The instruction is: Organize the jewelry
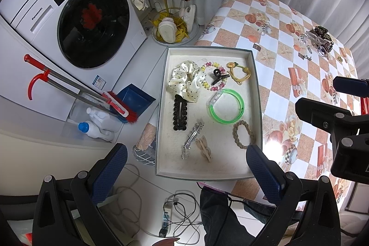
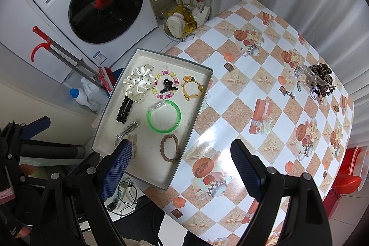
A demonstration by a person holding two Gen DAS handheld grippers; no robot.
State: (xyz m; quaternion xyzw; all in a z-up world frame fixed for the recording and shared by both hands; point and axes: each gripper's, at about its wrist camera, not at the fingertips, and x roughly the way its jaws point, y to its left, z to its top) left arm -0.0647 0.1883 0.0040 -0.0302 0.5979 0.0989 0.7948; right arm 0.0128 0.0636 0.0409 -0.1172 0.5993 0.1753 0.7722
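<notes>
Washing machine (image 1: 76, 15), upper left of both views. Table (image 2: 265, 89) with checkered cloth, filling the right of the frame. Shallow tray (image 1: 257, 93) at the table's left edge, centre of the left wrist view. In the tray: cream dotted scrunchie (image 1: 185, 82) at upper left; green bangle (image 1: 227, 106) at centre right; black beaded clip (image 1: 180, 115) below the scrunchie; brown braided tie (image 1: 244, 133) at lower right; silver clip (image 1: 192, 140) at lower centre. Pile of loose jewelry (image 2: 317, 81) at the table's far right, well apart from the tray; its pieces are too small to sort. Left tool (image 1: 186, 160) and right tool (image 2: 181, 165), bottom of their views, both with fingers spread apart, holding nothing.
</notes>
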